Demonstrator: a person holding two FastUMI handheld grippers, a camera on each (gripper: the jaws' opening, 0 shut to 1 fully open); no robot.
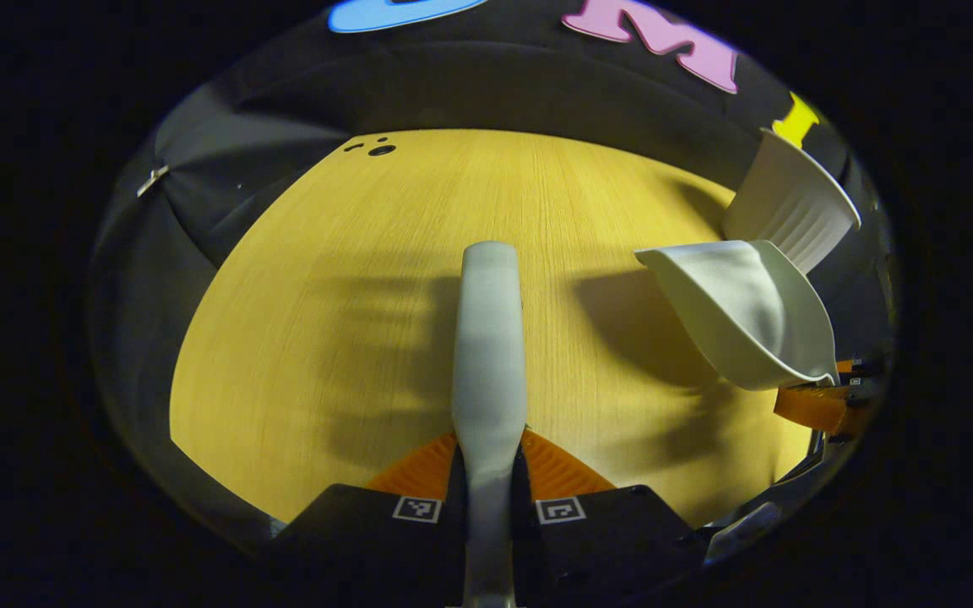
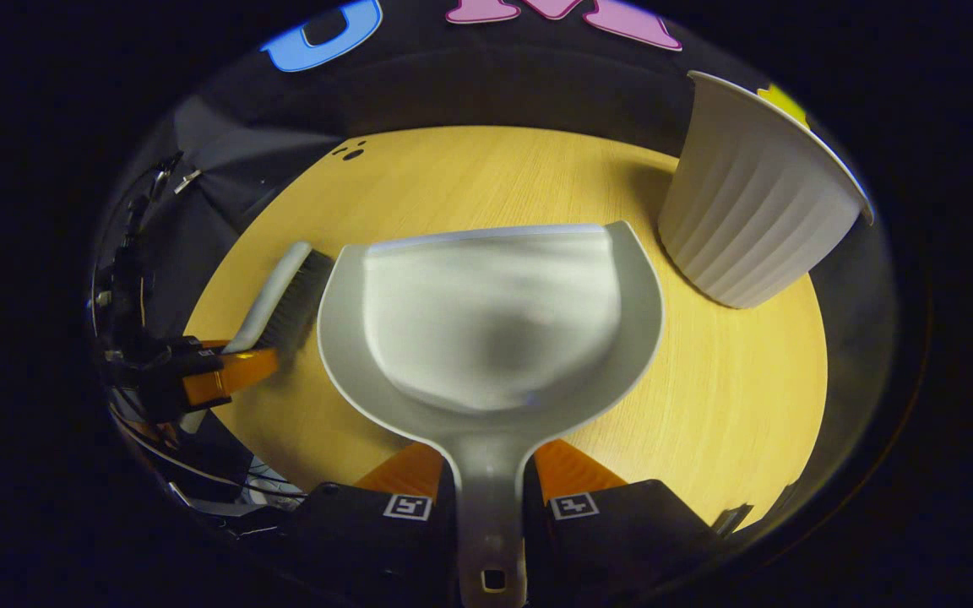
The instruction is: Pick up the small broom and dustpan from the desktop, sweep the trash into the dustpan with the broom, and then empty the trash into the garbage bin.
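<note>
The round yellow wood-grain desktop (image 2: pixel 731 405) spans both views and serves as the reference for everything else. On its far right edge stands the ribbed white plastic garbage bin (image 2: pixel 748 211), upright, with the open mouth facing up; in the left gripper view the bin (image 1: pixel 790 207) sits at the same far edge. Above the middle of the desktop hangs the pale grey plastic dustpan (image 2: pixel 495 329), its scoop facing up and appearing bare inside, its lip pointing toward the far edge, near the bin but apart from it. The right gripper (image 2: pixel 491 498) pinches the dustpan's handle between both fingers. Over the desktop's left part is the small grey-backed broom with dark bristles (image 2: pixel 284 295); the left gripper (image 1: pixel 491 485) is clamped on its handle.
</note>
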